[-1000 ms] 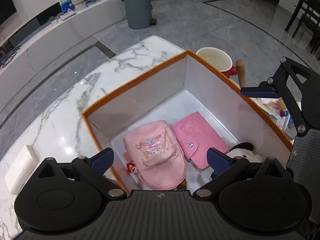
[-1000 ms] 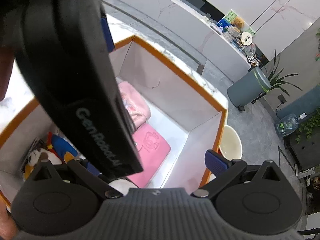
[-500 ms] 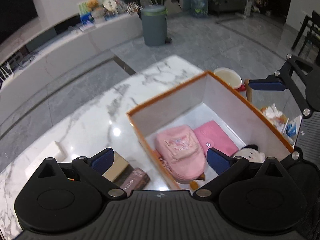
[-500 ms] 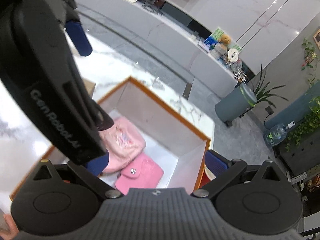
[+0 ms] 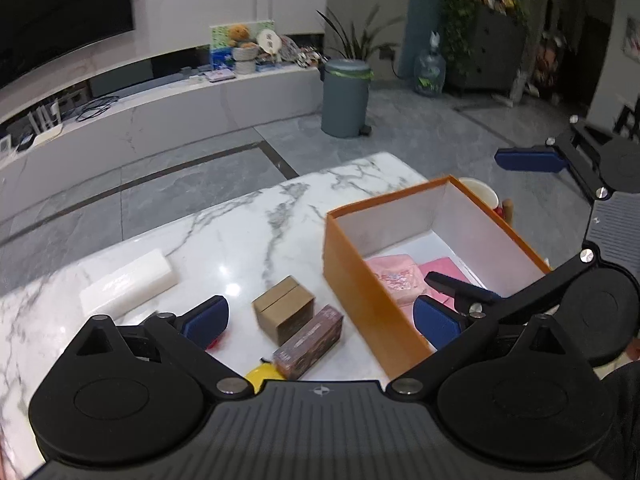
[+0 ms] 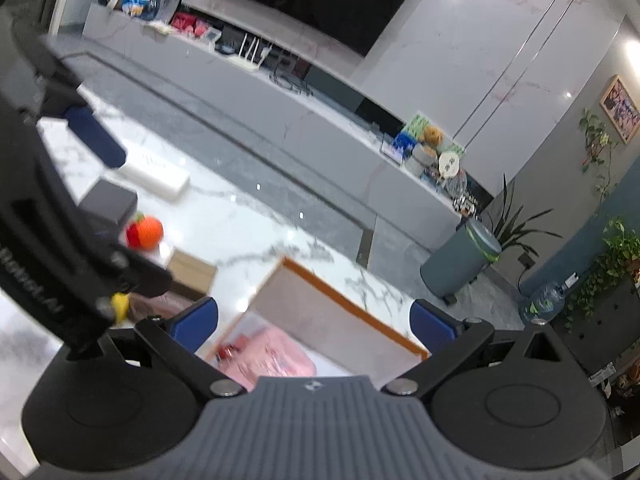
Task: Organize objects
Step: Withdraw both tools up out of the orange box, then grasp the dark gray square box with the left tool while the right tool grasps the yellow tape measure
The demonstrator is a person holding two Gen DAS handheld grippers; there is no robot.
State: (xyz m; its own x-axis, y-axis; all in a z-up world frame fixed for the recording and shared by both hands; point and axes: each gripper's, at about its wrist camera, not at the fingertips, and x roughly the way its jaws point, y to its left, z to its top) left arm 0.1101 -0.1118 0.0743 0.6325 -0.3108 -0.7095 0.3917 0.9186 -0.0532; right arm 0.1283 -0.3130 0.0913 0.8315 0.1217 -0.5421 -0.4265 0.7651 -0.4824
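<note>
White marble table (image 5: 240, 240) with orange box (image 5: 360, 288), grey tiled floor (image 5: 180, 184) beyond, both grippers (image 5: 320, 320) (image 6: 314, 326) wide open, empty.

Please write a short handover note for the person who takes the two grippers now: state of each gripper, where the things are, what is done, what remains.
Left gripper: open, empty, above the table.
Right gripper: open, empty, over the orange box.
Done: pink pouch and pink wallet lie inside the box.
Left on the table, beside the box: cardboard box, dark carton, yellow item, orange toy, black box, white block.
</note>
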